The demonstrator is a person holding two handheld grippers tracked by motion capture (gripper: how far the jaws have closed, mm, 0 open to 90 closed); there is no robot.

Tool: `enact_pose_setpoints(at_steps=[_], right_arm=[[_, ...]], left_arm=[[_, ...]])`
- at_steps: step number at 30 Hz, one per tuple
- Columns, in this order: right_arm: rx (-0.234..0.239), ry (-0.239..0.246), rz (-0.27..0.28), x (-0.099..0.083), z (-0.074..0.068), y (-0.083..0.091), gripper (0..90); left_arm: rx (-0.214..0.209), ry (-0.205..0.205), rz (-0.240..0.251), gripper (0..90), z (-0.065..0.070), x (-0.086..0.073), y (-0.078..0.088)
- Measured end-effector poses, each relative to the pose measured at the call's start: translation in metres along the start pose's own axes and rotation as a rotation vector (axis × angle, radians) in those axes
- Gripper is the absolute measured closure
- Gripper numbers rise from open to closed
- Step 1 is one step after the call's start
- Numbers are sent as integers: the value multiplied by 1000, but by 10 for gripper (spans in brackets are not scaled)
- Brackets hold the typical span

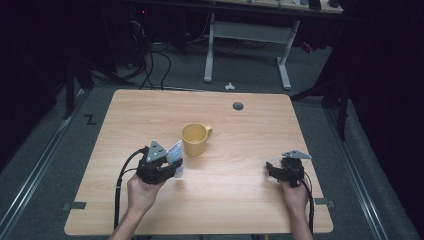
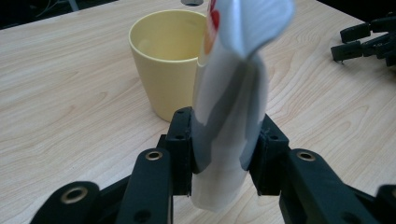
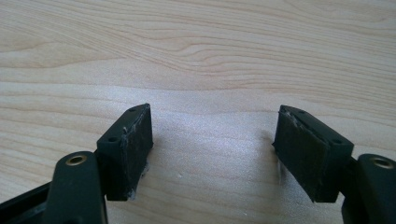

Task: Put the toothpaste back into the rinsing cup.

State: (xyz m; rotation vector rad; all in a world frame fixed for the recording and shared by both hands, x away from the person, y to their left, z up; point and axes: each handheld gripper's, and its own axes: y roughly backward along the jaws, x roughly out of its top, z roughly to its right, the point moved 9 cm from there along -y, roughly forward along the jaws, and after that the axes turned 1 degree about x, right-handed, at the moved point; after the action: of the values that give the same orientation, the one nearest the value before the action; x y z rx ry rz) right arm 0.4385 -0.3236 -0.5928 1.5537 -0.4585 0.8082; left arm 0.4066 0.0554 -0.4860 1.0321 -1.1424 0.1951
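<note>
My left gripper (image 1: 170, 167) (image 2: 227, 149) is shut on a white toothpaste tube (image 2: 231, 102) (image 1: 175, 154) with a red mark near its top; both pads squeeze its lower body. The tube stands upright just in front of a yellow mug (image 1: 195, 138) (image 2: 163, 56), a little to its left in the high view. The mug is upright with its handle to the right. My right gripper (image 1: 270, 167) (image 3: 212, 154) rests low over the bare wood at the table's right side. Its jaws stand wide apart with nothing between them.
The wooden table (image 1: 250, 200) has a round grey cable hole (image 1: 238, 106) near its far edge. Beyond it a white-legged desk (image 1: 247, 30) and cables on the floor. In the left gripper view the right gripper's black jaws (image 2: 369, 39) show at the far right.
</note>
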Motion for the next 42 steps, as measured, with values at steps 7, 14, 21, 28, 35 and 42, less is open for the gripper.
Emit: enact_pose_setpoints(at_steps=[7,14,21,28,35,42], right_arm=[[0,0,0,0,0,0,281],[0,0,0,0,0,0,281],[0,-1,0,0,0,0,281],[-1,-1,0,0,0,0,281],[0,0,0,0,0,0,281],[0,-1,0,0,0,0,281]], left_arm=[[-25,5,27,655,1,12,4],[-23,-9,36,655,0,24,5],[-51,-3,35,656,-1,33,4],[-69,11,59,656,-4,46,8],[-75,9,68,657,-8,60,9],[-85,11,60,658,-12,71,5]])
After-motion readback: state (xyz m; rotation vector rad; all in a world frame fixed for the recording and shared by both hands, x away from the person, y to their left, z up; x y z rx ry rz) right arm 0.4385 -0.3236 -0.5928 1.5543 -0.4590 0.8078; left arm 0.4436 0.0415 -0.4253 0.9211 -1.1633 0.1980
